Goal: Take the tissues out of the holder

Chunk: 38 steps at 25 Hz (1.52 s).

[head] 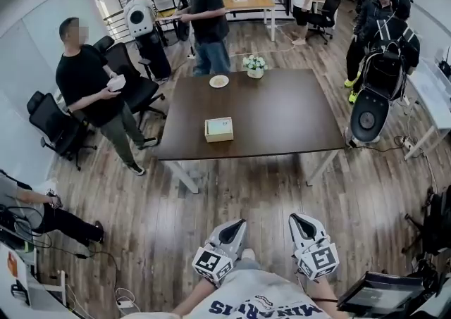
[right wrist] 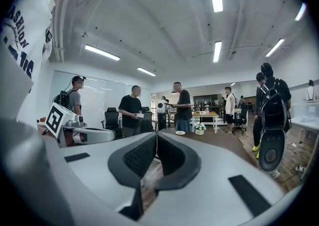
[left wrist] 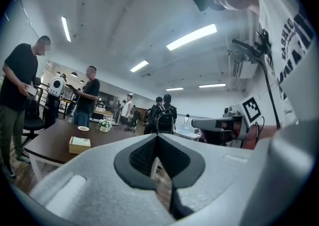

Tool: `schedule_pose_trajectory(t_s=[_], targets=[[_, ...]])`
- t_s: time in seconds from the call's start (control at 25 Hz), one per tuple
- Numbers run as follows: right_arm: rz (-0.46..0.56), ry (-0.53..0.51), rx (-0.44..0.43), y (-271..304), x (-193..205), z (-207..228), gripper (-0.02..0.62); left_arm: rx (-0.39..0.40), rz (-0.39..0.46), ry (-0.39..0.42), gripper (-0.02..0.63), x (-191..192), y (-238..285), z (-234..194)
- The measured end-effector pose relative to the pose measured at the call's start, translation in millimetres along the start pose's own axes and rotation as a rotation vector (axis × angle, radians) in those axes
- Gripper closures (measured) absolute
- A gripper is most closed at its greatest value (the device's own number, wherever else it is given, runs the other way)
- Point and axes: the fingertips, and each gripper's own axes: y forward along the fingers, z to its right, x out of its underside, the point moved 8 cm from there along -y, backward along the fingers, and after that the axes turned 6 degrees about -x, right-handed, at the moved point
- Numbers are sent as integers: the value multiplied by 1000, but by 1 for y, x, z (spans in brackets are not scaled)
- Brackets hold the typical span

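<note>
closest to the head camera is the wearer's printed shirt point(head: 261, 303), and just past it both tools are held low over the wood floor point(head: 176, 219): left gripper point(head: 235, 226) and right gripper point(head: 301, 220), side by side, pointing forward. the tissue holder point(head: 219, 129) sits toward the near-left part of the dark table point(head: 296, 120), well apart from both grippers, with a small plate point(head: 219, 81) and a flower pot point(head: 254, 65) further back. whether a sheet sticks up from it is too small for me to tell. bystanders point(head: 88, 82) stand around the far and left sides of the table, beside office chairs point(head: 130, 74)

left gripper view: the jaws are pressed together at the tips with nothing between them. the tissue holder point(left wrist: 79, 144) shows off to the left on the table, far ahead, and the right gripper point(left wrist: 199, 122) hangs alongside

right gripper view: same story, jaws fully together and empty. i can see the table point(right wrist: 219, 137), the plate and the flower pot, but can't pick out the tissue holder here

i judge the task as not begun; the approach comes first. what worries me: the tissue holder looks light, so pulling a tissue with one gripper could lift or drag the whole box unless the other pins it. reaching in with the jaws unopened would only shove it across the table. too shallow a pinch may tear the sheet. the bystanders and office chairs on the left could also crowd the walk-up
</note>
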Motion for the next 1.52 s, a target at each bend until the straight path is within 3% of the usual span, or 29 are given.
schedule_pose_trajectory(t_s=[0.32, 0.84, 1.08, 1.52], targets=[[-3, 6, 47, 56, -9, 6, 586, 52, 17, 12, 603, -14, 12, -55], [-5, 17, 33, 122, -5, 39, 586, 22, -16, -6, 603, -4, 43, -108], [2, 35, 18, 167, 0, 90, 586, -22, -29, -15, 603, -4, 90, -135], [20, 56, -18, 290, -16, 210, 586, -82, -30, 0, 603, -36, 226, -220]])
